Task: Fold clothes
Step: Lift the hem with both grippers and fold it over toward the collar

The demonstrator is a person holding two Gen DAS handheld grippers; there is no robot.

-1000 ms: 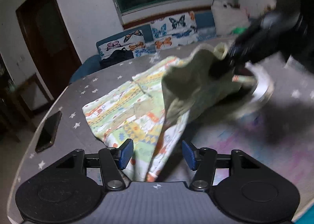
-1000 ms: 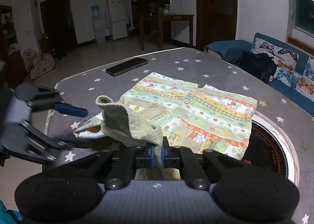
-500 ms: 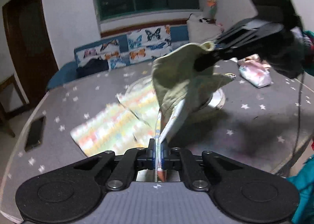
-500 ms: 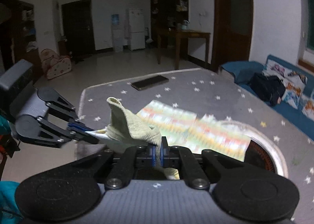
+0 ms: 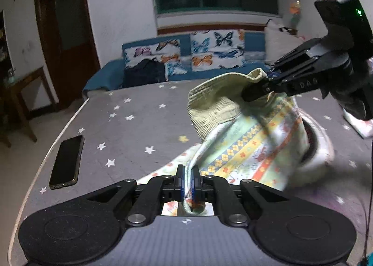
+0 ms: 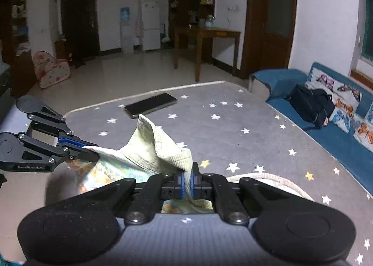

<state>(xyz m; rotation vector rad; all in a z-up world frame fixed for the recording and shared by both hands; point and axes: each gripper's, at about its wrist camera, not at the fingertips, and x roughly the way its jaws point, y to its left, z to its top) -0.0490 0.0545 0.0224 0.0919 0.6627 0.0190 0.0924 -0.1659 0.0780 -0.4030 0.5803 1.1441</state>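
Note:
A small garment (image 5: 244, 149) with colourful patterned fabric and an olive corduroy part hangs lifted above the grey star-print table (image 5: 139, 126). My left gripper (image 5: 188, 179) is shut on its patterned edge. My right gripper (image 5: 261, 84), at the upper right of the left wrist view, pinches the olive corduroy edge. In the right wrist view my right gripper (image 6: 187, 182) is shut on the garment (image 6: 158, 147), and my left gripper (image 6: 92, 151) holds the patterned corner at the left. The cloth stretches and sags between the two grippers.
A black phone (image 5: 67, 161) lies near the table's left edge, also seen in the right wrist view as the phone (image 6: 150, 105). A round inset with a pale rim (image 5: 324, 149) sits in the table under the garment. A blue sofa (image 6: 338, 130) with a black bag (image 6: 310, 105) stands beyond.
My left gripper closed on the garment's patterned edge. Both grippers then rose and pulled the garment off the table, where it had lain spread out.

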